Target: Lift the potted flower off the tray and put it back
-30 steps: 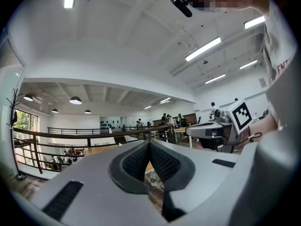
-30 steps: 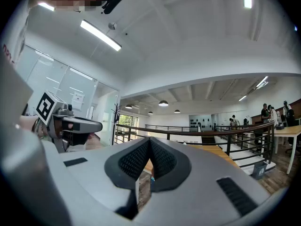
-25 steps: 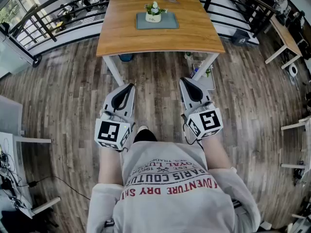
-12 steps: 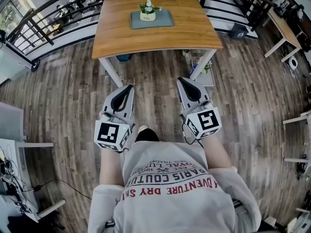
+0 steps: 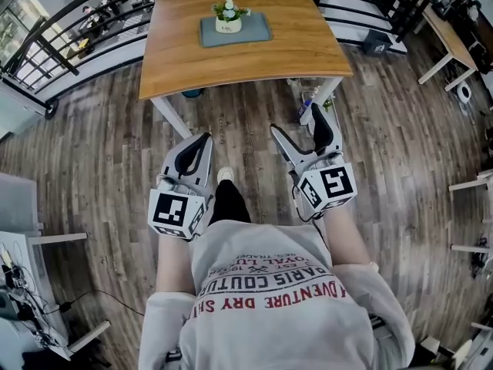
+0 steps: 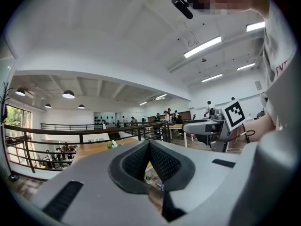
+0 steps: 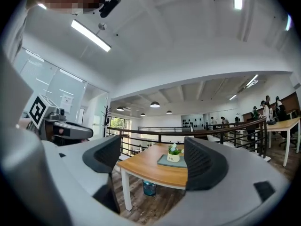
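The potted flower (image 5: 228, 18), a small white pot with green leaves and white blooms, stands on a grey-blue tray (image 5: 254, 31) at the far side of a wooden table (image 5: 239, 60). Both grippers hang level over the floor, well short of the table. My left gripper (image 5: 205, 139) is shut with nothing in it. The jaws of my right gripper (image 5: 296, 122) are opening, with nothing between them. The right gripper view frames the flower (image 7: 174, 154) and tray (image 7: 164, 163) between the spread fingers (image 7: 202, 161). In the left gripper view the flower (image 6: 112, 145) shows small above the closed jaws.
A black railing (image 5: 69, 41) runs behind and beside the table. A blue bin (image 7: 149, 187) stands under the table, and bottles (image 5: 308, 108) lie by its right leg. Other desks (image 5: 451, 48) stand at the right. The person's shoe (image 5: 225, 176) is between the grippers.
The right gripper's jaws have gone from shut to wide apart. Both grippers and the person have moved toward the table, one foot stepping forward. The left gripper stays shut.
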`<state>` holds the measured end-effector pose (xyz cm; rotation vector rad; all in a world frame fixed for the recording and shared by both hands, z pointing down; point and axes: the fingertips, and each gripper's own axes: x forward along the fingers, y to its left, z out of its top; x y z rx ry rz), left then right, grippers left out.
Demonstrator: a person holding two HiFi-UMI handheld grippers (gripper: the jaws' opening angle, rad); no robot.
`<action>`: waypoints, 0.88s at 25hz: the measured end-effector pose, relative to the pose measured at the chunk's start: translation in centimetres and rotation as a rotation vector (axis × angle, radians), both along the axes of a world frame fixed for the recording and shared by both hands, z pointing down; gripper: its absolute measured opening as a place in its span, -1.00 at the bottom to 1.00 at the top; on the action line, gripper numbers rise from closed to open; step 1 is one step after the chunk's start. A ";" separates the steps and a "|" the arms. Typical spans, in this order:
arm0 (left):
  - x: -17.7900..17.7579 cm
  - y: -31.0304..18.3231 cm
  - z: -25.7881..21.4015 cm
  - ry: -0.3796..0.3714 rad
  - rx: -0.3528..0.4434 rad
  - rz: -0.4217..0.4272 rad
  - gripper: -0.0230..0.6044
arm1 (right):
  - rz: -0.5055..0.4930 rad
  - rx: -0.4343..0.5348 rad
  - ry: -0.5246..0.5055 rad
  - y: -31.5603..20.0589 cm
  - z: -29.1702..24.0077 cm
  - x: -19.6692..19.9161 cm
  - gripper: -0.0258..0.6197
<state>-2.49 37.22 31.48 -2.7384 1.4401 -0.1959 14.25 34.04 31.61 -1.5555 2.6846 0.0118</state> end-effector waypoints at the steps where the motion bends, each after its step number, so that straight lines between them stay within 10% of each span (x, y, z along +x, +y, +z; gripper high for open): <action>1: -0.1 -0.6 0.1 -0.002 0.000 0.005 -0.89 | 0.003 -0.004 0.005 -0.7 0.1 -0.2 0.35; 22: -7.1 -31.7 0.3 0.081 -0.014 0.104 -0.89 | 0.041 -0.077 0.104 -29.5 1.7 -8.0 0.35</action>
